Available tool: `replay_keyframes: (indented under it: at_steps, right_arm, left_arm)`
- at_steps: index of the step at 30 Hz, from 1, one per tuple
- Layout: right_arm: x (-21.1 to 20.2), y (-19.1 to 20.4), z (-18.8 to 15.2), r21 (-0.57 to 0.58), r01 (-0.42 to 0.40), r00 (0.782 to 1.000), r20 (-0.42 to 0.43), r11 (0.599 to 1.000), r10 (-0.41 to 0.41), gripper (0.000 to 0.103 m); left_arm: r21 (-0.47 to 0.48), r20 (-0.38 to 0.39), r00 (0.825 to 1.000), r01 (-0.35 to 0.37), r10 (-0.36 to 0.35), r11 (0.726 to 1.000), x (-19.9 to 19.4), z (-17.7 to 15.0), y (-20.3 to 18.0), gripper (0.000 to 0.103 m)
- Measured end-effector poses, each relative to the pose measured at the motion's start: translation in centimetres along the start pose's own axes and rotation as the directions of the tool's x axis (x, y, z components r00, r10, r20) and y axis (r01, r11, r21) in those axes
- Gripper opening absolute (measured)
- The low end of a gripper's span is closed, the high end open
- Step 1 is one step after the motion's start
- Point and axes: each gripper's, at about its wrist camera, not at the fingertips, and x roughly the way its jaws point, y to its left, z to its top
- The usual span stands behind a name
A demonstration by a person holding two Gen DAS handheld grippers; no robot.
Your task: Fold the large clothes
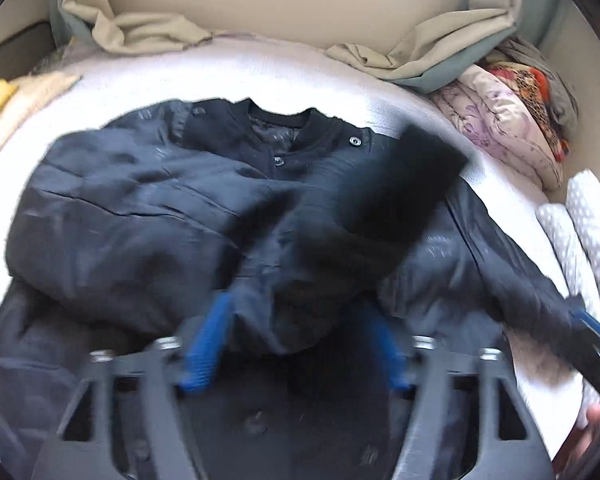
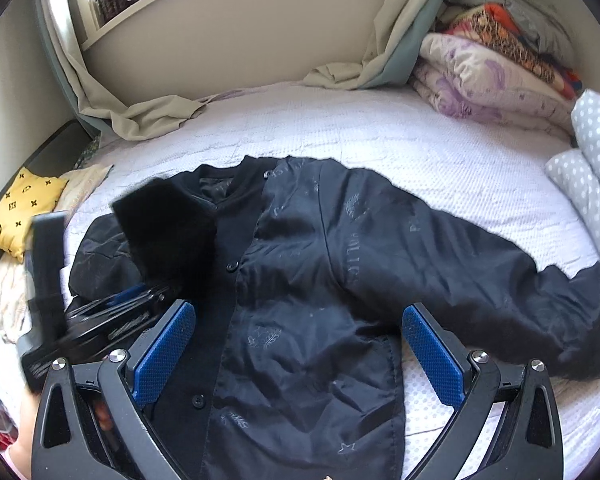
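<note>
Jacket [image 2: 300, 280] lies spread, front up, across the middle of the bed [image 2: 380, 136], collar toward the far edge by the wall and hem toward me. One sleeve is already folded in: its dark cuff [image 1: 412, 184] lies across the chest near the collar, blurred in my left view. The other sleeve [image 2: 500, 264] is not yet folded and stretches toward the bed's right edge. So I judge the fold barely begun: second sleeve, then the body, remain.

My left gripper [image 1: 296, 344] stands wide open over the lower front; dark cloth bunches between its blue pads, but I cannot see them pressing on it, so I count nothing held. My right gripper [image 2: 300, 352] is also wide open and empty, hovering over the front panel beside the button placket.

Around the jacket: a stack of folded quilts [image 2: 492, 64] in the far right corner, spotted pillows [image 2: 596, 152] along the right edge, a yellow cushion [image 2: 24, 204] at the left edge, and curtain hems [image 2: 148, 112] spilling onto the far edge. None lies on the jacket; the pillows sit near the outstretched sleeve's end.
</note>
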Motion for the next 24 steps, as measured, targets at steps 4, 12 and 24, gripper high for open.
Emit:
replay_keyframes:
  at_steps: [4, 12, 24]
  right_arm:
    - [0.5, 0.2, -0.2, 0.011, -0.022, 0.999, -0.025, 1.0, 0.023, 0.103]
    - [0.4, -1.9, 0.0, 0.129, -0.125, 0.99, -0.052, 0.984, 0.133, 0.094]
    - [7.7, -1.6, 0.9, 0.237, -0.23, 0.934, -0.218, 0.944, 0.282, 0.062]
  left_arm:
    - [0.086, 0.001, 1.0, -0.009, 0.009, 0.996, -3.0, -1.2, 0.3, 0.085]
    - [0.095, 0.089, 0.992, -0.101, 0.093, 0.99, -6.6, -2.1, 6.7, 0.086]
    - [-0.262, 0.085, 0.995, -0.026, 0.049, 0.965, -6.9, 3.7, 17.9, 0.086]
